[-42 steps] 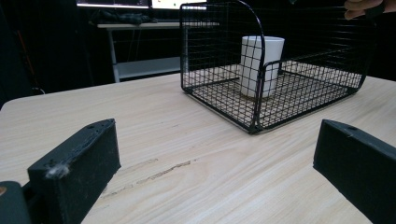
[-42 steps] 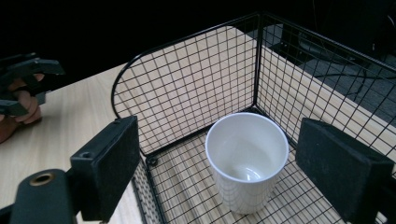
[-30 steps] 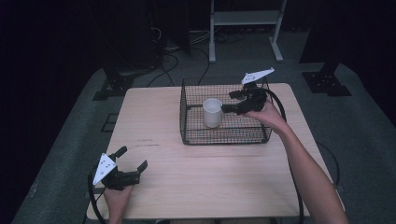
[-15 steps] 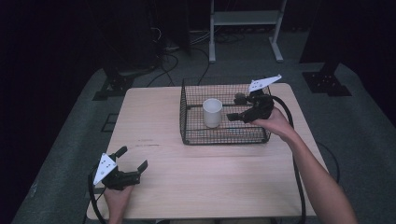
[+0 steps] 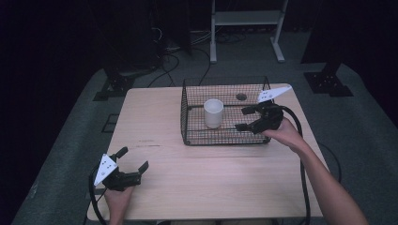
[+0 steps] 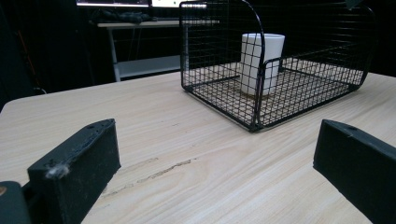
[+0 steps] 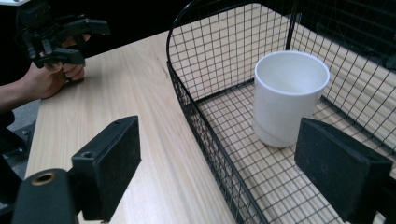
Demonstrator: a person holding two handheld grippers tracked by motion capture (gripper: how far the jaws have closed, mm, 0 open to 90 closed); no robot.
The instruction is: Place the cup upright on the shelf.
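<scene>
Meanwhile, both jaws spread, the right gripper (image 5: 247,118) hangs over the wire basket's (image 5: 184,117) rim near the upright white cup (image 5: 213,112) inside, risking snagging mesh; left gripper (image 5: 132,164) rests apart.

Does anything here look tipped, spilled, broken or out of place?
Nothing stands out. The white cup stands upright inside the wire basket, which sits flat on the table. Only a faint scratch marks the tabletop.
</scene>
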